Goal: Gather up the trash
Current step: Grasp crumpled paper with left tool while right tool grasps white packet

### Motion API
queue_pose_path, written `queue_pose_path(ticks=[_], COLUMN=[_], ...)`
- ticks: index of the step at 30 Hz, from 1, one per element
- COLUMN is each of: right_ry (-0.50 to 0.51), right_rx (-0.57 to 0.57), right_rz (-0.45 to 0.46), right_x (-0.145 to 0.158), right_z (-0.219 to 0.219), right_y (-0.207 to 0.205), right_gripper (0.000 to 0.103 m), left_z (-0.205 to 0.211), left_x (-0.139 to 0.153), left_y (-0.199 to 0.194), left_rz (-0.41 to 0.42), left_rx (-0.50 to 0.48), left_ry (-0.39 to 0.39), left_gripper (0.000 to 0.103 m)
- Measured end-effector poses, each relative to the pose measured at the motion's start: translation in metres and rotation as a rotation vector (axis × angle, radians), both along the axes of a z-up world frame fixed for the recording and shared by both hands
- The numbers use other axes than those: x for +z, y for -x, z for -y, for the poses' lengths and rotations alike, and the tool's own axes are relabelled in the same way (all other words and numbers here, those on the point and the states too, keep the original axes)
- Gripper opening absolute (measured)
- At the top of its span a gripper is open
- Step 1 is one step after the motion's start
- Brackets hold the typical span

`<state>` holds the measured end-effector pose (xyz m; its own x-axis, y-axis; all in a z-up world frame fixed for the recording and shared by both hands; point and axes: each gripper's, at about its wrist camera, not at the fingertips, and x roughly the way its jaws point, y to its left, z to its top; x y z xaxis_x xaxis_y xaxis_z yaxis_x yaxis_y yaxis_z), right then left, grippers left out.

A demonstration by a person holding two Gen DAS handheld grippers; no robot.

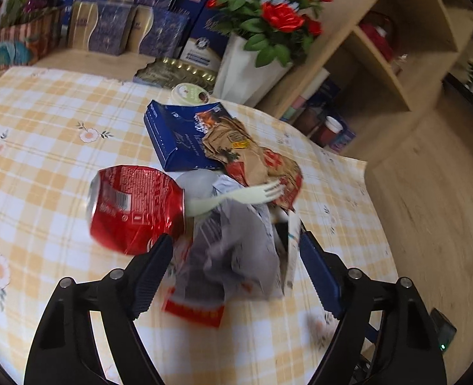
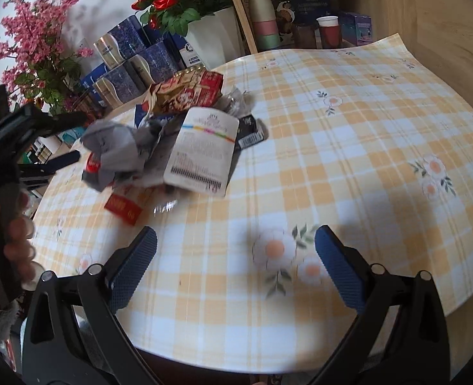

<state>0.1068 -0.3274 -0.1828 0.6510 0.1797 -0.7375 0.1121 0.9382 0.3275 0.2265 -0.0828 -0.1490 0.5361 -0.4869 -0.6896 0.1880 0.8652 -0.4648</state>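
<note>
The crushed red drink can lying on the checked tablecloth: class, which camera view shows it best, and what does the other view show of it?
The left wrist view shows the crushed red drink can best: close, unobstructed, barcode visible. In the right wrist view the can cannot be made out; crumpled grey paper and other trash cover that part of the pile.

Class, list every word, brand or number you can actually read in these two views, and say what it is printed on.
None reads clearly.
Red can: barcode and small print, blurred.
Blue box: white lettering, illegible.
Brown paper bag: printing too crumpled.
White packet: barcode and text too small.
Red slip: gold characters, blurred.
</note>
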Motion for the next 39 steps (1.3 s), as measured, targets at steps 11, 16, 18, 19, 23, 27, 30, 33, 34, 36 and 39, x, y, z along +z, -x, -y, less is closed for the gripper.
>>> queue_pose_path(ticks=[11,16,18,19,23,27,30,33,34,36,39], right_ry=[-0.06,-0.161,-0.179,-0.183,-0.167,-0.103,-0.041,-0.019,-0.03,-0.05,-0.055], right_rx=[0.024,0.031,0.036,0.039,0.036,0.054,0.09,0.092,0.085,0.074,0.075], right_rz=[0.015,0.002,-0.01,-0.013,-0.041,-0.064,-0.081,-0.1,-0.102,-0.1,-0.086], right_x=[-0.006,-0.017,-0.022,-0.023,-0.029,-0.031,-0.034,-0.039,-0.04,-0.039,-0.034], right_z=[0.006,0.007,0.003,0.001,-0.007,-0.016,-0.024,-0.027,-0.026,-0.023,-0.023], right_y=[-0.04,-0.07,-0.085,-0.09,-0.11,-0.118,-0.12,-0.122,-0.122,-0.12,-0.114], right_gripper=[0.097,0.097,0.097,0.097,0.097,0.091,0.086,0.076,0.073,0.068,0.067], left_z=[0.013,0.009,0.005,0.004,-0.002,-0.012,-0.019,-0.024,-0.026,-0.029,-0.032], left_x=[-0.027,-0.014,-0.009,-0.006,0.006,0.015,0.019,0.025,0.029,0.035,0.047], left_y=[-0.015,-0.003,-0.001,0.001,0.015,0.028,0.034,0.037,0.038,0.04,0.044], left_rz=[-0.065,-0.012,-0.005,-0.001,0.032,0.055,0.068,0.084,0.092,0.106,0.13], left_rx=[-0.104,-0.142,-0.147,-0.152,-0.189,-0.202,-0.203,-0.2,-0.199,-0.201,-0.21], left_ry=[0.014,-0.015,0.001,0.006,0.002,0.029,0.048,0.064,0.076,0.089,0.104], left_gripper=[0.018,0.006,0.005,0.005,0.004,0.004,0.004,0.004,0.004,0.004,0.004])
